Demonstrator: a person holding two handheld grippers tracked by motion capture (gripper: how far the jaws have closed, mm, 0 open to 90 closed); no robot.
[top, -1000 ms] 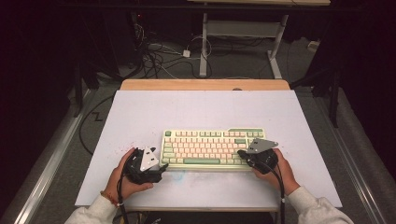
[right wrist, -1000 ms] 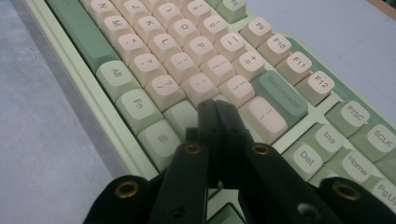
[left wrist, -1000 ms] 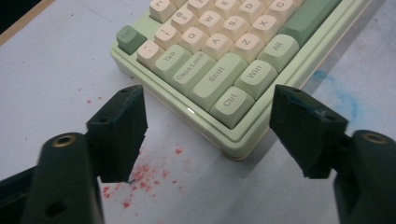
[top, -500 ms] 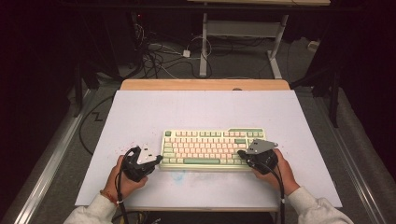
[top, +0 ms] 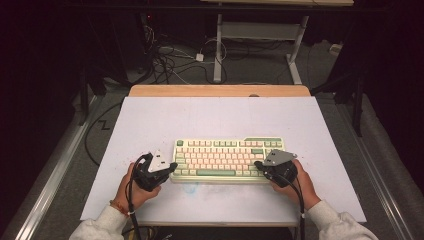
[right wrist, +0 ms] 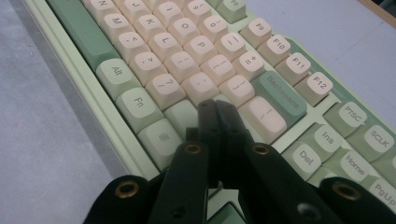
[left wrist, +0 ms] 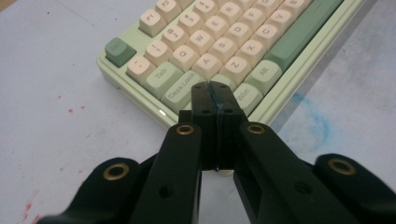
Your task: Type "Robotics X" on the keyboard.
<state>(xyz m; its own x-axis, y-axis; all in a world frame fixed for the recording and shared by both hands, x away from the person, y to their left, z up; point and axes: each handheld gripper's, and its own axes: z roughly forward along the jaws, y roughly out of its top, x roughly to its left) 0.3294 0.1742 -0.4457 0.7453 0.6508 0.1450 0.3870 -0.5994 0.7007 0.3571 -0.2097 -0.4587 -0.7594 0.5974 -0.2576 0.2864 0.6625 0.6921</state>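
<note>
A pale green keyboard (top: 228,159) with cream and green keycaps lies flat, long side toward the person, near the front of the white table (top: 215,117).
</note>
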